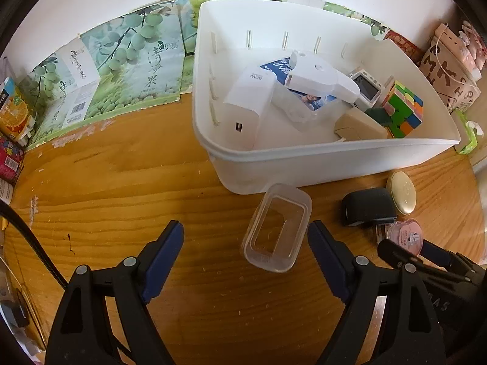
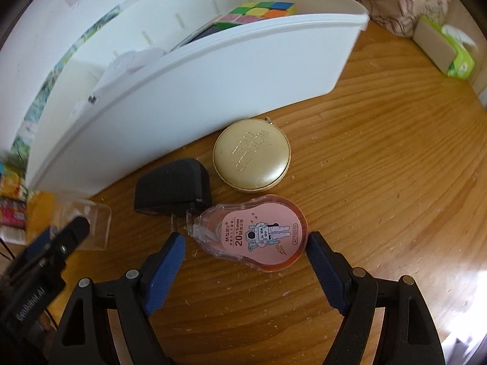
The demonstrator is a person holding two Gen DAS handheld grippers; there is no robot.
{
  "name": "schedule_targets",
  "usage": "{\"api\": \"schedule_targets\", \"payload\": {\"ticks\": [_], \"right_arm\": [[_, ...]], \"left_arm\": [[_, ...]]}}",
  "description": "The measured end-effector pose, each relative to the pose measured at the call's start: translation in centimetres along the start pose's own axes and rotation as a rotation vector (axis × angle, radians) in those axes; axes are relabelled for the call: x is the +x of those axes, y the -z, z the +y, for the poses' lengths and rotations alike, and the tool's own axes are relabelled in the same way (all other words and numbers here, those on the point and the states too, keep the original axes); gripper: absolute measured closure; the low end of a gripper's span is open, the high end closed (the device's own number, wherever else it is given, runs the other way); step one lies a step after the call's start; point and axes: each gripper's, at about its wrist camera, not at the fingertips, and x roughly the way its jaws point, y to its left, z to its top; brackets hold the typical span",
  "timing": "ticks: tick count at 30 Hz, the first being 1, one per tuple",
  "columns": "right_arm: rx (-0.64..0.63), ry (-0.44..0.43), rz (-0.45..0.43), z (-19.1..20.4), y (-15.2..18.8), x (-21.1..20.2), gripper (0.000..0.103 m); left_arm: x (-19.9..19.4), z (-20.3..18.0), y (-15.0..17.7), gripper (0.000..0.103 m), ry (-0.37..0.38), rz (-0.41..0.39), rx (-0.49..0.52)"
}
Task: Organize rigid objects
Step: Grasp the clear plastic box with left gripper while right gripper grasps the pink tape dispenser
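A white bin stands on the wooden table and holds a colour cube, white devices and a beige case. In front of it lie a clear plastic box, a black plug adapter, a gold round case and a pink correction tape. My left gripper is open, with the clear box between its fingertips. My right gripper is open around the pink correction tape. The adapter and gold case lie just beyond it, against the bin.
Green fruit cartons line the wall at the back left. Juice and snack packs stand at the far left. A patterned bag and a green tissue pack sit to the right of the bin.
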Motion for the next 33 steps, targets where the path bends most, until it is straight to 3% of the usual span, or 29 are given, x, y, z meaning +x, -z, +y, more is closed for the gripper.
{"api": "schedule_targets", "payload": {"ticks": [10, 17, 20, 24, 33], "right_arm": [[-0.106, 0.116, -0.003, 2.4, -0.3, 0.8, 0.021], [-0.112, 0.116, -0.021, 2.7, -0.4, 0.8, 0.021], [-0.115, 0.115, -0.023, 2.9, -0.4, 0.9, 0.021], [-0.121, 0.112, -0.026, 2.1, -0.2, 0.8, 0.021], [-0.138, 0.103, -0.032, 1.8, 0.3, 0.3, 0.031]], "left_arm": [[0.4, 0.3, -0.4, 0.032, 0.019, -0.003, -0.003], [0.7, 0.2, -0.6, 0.054, 0.032, -0.011, 0.003], [1.0, 0.1, -0.6, 0.056, 0.027, 0.001, 0.004], [1.1, 0.1, -0.6, 0.070, 0.032, 0.008, 0.003], [1.0, -0.1, -0.4, 0.071, 0.014, 0.019, 0.007]]}}
